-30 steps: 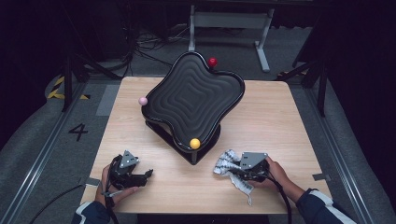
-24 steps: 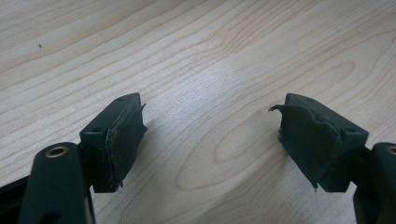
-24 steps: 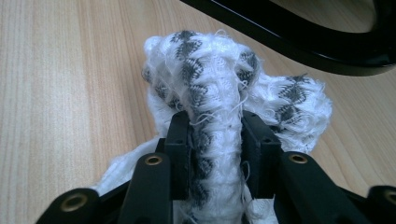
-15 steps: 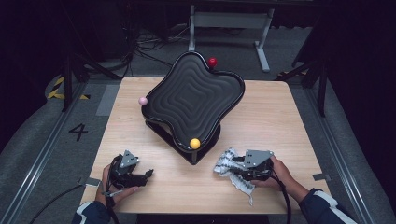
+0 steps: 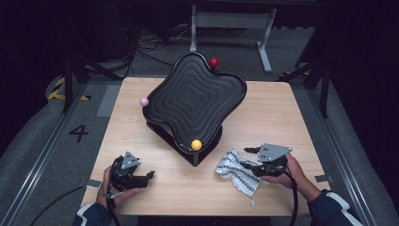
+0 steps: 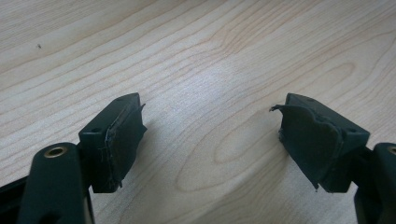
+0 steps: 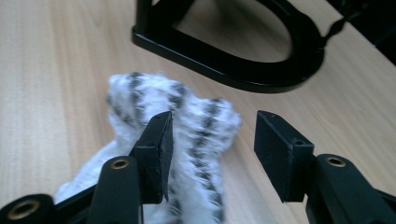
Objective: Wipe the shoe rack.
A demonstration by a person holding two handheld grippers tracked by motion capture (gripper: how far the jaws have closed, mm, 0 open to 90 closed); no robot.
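Cloth (image 5: 236, 170) on table (image 5: 291, 117), before tray stand (image 5: 195, 101), right of centre.

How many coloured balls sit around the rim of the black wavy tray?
3. A red ball at the far edge, a pink ball at the left edge, and a yellow ball at the near edge of the black wavy tray. Its right side could hide another.

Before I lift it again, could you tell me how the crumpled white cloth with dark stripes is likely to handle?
The crumpled white cloth with dark stripes lies bunched in soft folds, so it would probably droop from a pinch. It looks thin, so likely light. Its fuzzy weave suggests it shouldn't slip.
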